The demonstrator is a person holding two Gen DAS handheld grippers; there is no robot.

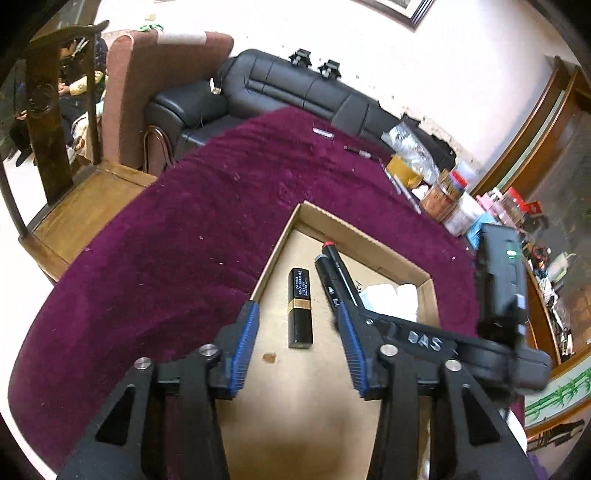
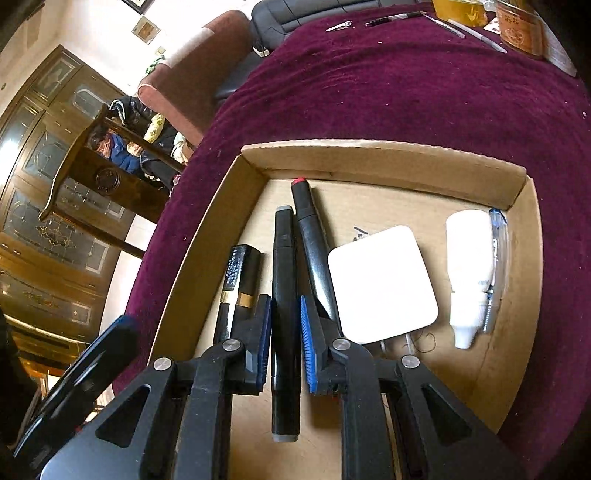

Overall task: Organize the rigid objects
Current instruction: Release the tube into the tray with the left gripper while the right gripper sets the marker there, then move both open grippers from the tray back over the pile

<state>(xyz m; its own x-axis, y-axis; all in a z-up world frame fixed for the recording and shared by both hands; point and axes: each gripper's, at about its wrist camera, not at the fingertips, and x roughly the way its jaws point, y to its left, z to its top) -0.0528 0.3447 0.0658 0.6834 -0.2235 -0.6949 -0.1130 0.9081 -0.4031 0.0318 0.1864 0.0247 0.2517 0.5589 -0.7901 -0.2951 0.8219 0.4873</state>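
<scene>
A shallow cardboard tray (image 2: 369, 155) lies on a purple cloth; it also shows in the left wrist view (image 1: 354, 229). My right gripper (image 2: 286, 308) is shut on a black grey-capped marker (image 2: 284, 266), held low over the tray floor. In the tray lie a black and gold lipstick (image 2: 242, 273), a red-tipped marker (image 2: 308, 229), a white square pad (image 2: 382, 284), a white bottle (image 2: 469, 266) and a clear pen (image 2: 498, 266). My left gripper (image 1: 297, 314) is open and empty above the lipstick (image 1: 301, 308). The right gripper's body (image 1: 424, 338) crosses the left wrist view over the red-tipped marker (image 1: 332, 273).
A nail clipper (image 2: 339, 25) and pens (image 2: 393, 17) lie on the cloth at the far edge. Jars and boxes (image 1: 454, 199) crowd the table's right side. A black sofa (image 1: 295, 85) and a wooden chair (image 1: 55, 147) stand beyond the table.
</scene>
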